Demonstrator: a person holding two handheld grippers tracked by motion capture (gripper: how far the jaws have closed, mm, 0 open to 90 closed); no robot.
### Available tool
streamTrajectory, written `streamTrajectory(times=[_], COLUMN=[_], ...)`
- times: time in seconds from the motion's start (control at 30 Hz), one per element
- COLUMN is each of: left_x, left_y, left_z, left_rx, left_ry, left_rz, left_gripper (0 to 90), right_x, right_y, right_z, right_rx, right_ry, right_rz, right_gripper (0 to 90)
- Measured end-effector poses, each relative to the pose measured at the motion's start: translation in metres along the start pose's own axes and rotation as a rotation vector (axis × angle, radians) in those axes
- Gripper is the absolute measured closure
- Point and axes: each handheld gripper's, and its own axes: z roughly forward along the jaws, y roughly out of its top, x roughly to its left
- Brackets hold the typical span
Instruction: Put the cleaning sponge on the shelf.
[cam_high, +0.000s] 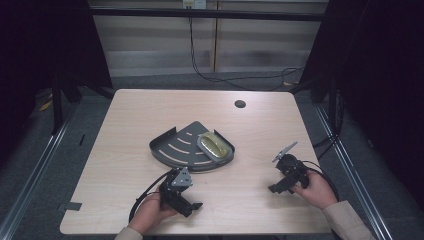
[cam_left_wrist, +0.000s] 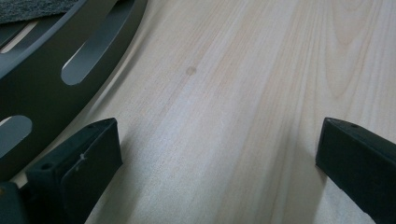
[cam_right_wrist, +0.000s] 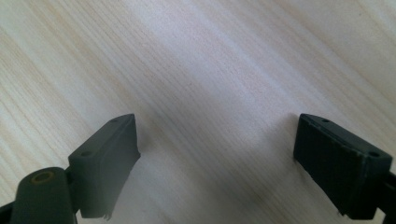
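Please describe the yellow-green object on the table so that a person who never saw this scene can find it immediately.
Start at the light wooden table; near its middle lies a dark grey fan-shaped tray with curved slots. At the tray's right side sits a small grey oval dish, and the yellow-green oblong object lies in it. It is the one brightly coloured thing there.

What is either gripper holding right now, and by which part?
Nothing. The left gripper and right gripper both have jaws wide apart over bare table; the sponge lies untouched on the grey rack.
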Motion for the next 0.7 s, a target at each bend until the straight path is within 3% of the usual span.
streamTrajectory(times=[0.3, 0.47, 0.7], left_x=[0.000, 0.000, 0.000], left_y=[0.000, 0.000, 0.000], left_z=[0.000, 0.000, 0.000], left_rx=[-0.001, 0.000, 0.000], left_ry=[0.001, 0.000, -0.001], left_rz=[-0.001, 0.001, 0.000], left_gripper=[0.0, 0.0, 0.0], right_x=[0.004, 0.003, 0.003], right_y=[-0.007, -0.015, -0.016], right_z=[0.002, 0.002, 0.002], right_rx=[-0.046, -0.104, -0.116], right_ry=[-0.014, -0.011, -0.012], right_rz=[-0.034, -0.040, -0.039], right_gripper=[9.1, 8.6, 8.6])
